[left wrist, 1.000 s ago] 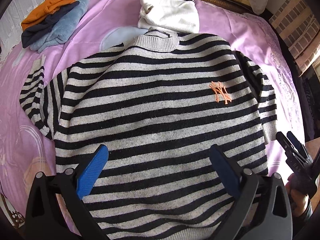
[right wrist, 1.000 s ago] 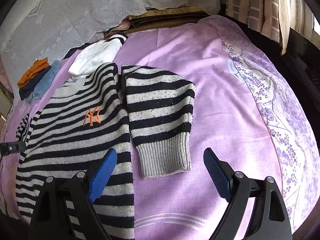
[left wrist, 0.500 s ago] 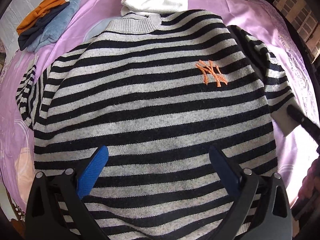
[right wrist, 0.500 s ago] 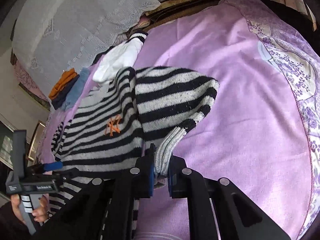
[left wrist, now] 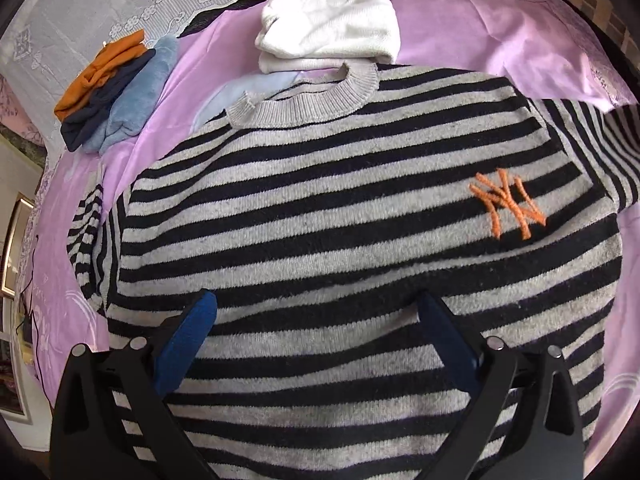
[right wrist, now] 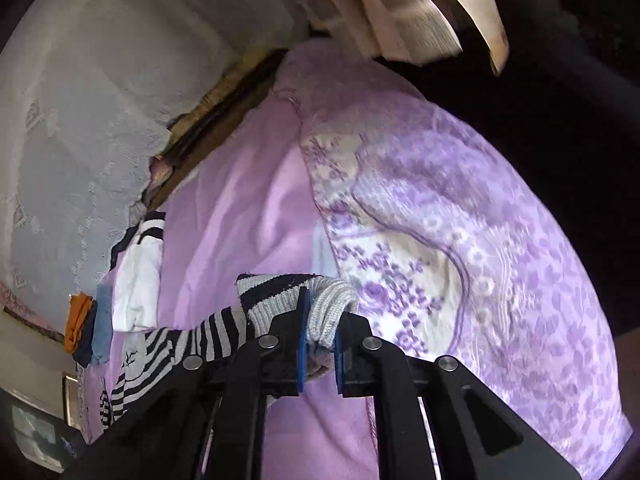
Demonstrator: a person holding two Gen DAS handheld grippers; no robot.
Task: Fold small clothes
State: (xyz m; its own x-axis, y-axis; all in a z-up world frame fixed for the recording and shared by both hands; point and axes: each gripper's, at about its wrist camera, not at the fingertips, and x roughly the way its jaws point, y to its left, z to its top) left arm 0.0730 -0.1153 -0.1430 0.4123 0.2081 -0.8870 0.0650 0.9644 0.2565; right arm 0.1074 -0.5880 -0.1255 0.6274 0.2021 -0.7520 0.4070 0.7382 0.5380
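On the bed [left wrist: 460, 32] before you: one striped sweater [left wrist: 340, 248], one folded white garment [left wrist: 328, 40], and one side stack [left wrist: 112, 92] of three folded pieces, orange, navy and light blue. You hold two hand-held grippers [left wrist: 316, 344] [right wrist: 320, 344].

sweater [left wrist: 340, 240] hem cut off below; right view blurred.

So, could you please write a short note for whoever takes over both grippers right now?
Right gripper: jaws clamped on the grey cuff of the striped sweater's sleeve, lifted off the purple bedspread; grip easing slightly.
Left gripper: jaws open, empty, over the sweater's lower front.
Sweater lies flat, front up, its other sleeve at its side.
Done: folded white top and small folded stack at the bed's head.
Left: fold both sleeves in, then the body.
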